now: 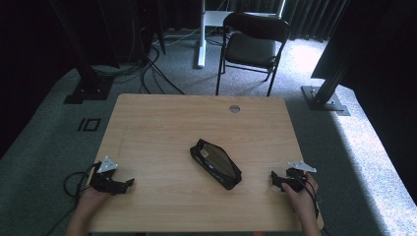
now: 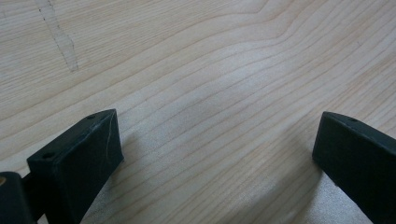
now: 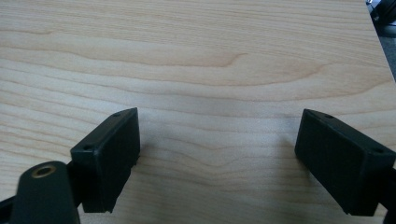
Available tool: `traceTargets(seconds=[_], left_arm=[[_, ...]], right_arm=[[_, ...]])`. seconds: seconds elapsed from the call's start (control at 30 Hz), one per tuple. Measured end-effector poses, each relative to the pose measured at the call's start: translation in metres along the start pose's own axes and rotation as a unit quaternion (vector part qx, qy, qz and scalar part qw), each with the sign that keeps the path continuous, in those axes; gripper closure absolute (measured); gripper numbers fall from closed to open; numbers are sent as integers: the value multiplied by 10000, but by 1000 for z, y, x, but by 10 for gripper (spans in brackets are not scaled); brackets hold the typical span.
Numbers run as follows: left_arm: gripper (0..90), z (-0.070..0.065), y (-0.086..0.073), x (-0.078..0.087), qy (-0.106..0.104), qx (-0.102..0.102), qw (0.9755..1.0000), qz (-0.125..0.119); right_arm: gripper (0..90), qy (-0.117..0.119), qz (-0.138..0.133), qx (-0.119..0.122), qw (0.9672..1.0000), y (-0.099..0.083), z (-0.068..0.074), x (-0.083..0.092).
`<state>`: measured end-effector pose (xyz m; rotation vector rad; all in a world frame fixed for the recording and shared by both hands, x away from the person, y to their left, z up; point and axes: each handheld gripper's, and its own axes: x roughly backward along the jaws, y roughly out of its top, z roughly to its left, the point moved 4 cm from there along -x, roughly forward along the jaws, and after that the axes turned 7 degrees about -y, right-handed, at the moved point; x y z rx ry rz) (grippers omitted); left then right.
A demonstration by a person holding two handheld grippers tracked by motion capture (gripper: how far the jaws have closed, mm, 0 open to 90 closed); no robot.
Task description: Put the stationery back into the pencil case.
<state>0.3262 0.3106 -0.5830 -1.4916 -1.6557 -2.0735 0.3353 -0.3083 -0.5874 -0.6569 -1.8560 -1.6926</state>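
A black zipped pouch with a clear olive panel [image 1: 216, 163] lies slantwise in the middle of the light wooden table [image 1: 162, 123]. My left gripper [image 1: 129, 182] rests at the table's near left, held by a hand, well left of the pouch. In the left gripper view its jaws stand wide apart over bare wood, the left gripper [image 2: 215, 149] open and empty. My right gripper [image 1: 274, 179] sits at the near right, right of the pouch. Seen from its own camera, the right gripper [image 3: 217, 144] is open too, with only wood grain between its black fingers [image 3: 109, 154].
A round cable hole [image 1: 234, 108] sits near the table's far edge. Beyond the table stand a black folding chair [image 1: 253, 42], a white desk leg [image 1: 201, 34] and loose cables [image 1: 147, 69] on grey carpet. Black frame posts [image 1: 327, 78] flank both sides.
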Motion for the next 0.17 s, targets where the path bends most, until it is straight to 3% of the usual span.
traceTargets(seconds=[0.17], left_arm=[[16,0,0,0,-1,2,10000,-4]], right_arm=[[134,2,1,-7,10000,0,0,0]])
